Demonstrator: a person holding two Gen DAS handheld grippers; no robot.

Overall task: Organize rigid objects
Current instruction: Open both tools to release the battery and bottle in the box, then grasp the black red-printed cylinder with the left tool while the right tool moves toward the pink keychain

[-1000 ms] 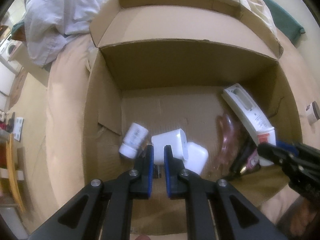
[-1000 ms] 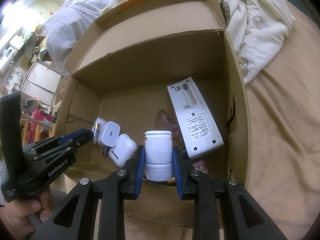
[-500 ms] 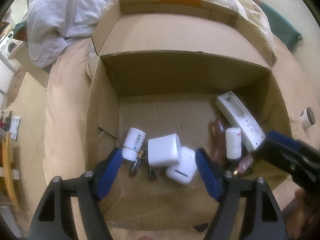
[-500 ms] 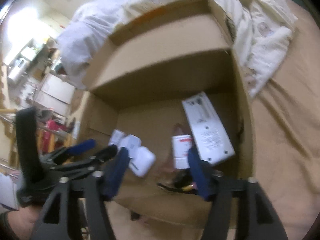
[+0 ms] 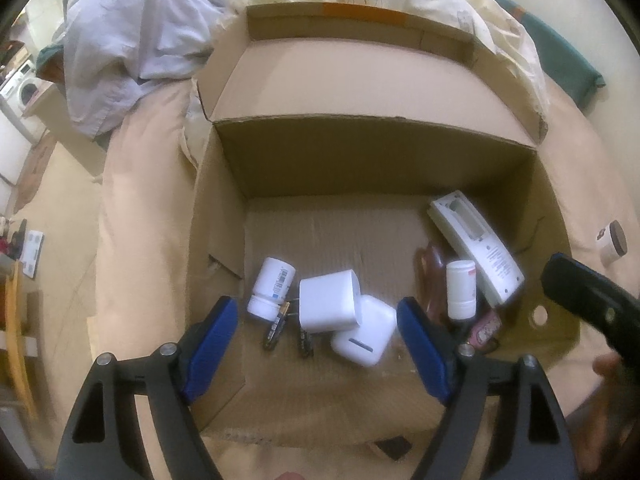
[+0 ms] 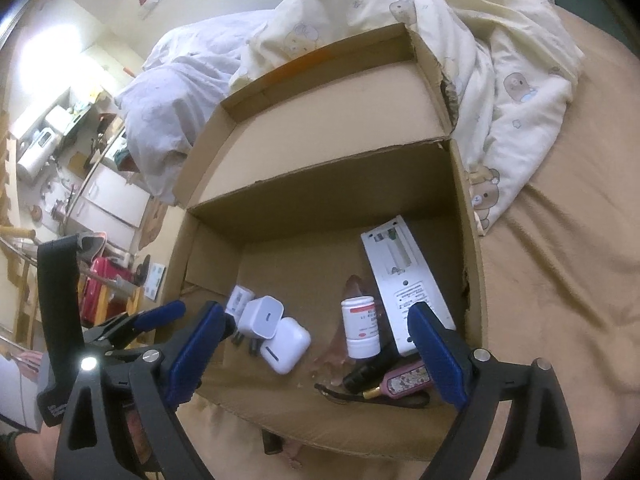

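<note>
An open cardboard box (image 5: 372, 168) (image 6: 320, 200) lies on a bed. Inside lie a white charger cube (image 5: 328, 300) (image 6: 262, 316), a white earbud case (image 5: 362, 336) (image 6: 285, 345), a white pill bottle (image 5: 272, 286), a second white bottle with a red label (image 5: 460, 288) (image 6: 362, 330), a white remote lying face down (image 5: 476, 252) (image 6: 404, 284), two small batteries (image 5: 276, 326), a pink item (image 6: 404, 378) and a brownish object (image 5: 430, 276). My left gripper (image 5: 316, 344) is open and empty above the box's near edge. My right gripper (image 6: 316, 352) is open and empty above the near edge too.
A small jar with a brown lid (image 5: 612, 240) lies on the tan sheet right of the box. White and cream bedding (image 6: 480, 40) is piled behind the box. The left gripper's body (image 6: 100, 328) shows at the left of the right wrist view.
My right gripper let go of the red-label bottle, which now lies in the box, and opened wide. My left gripper opened from shut. Both pulled back from the box.
</note>
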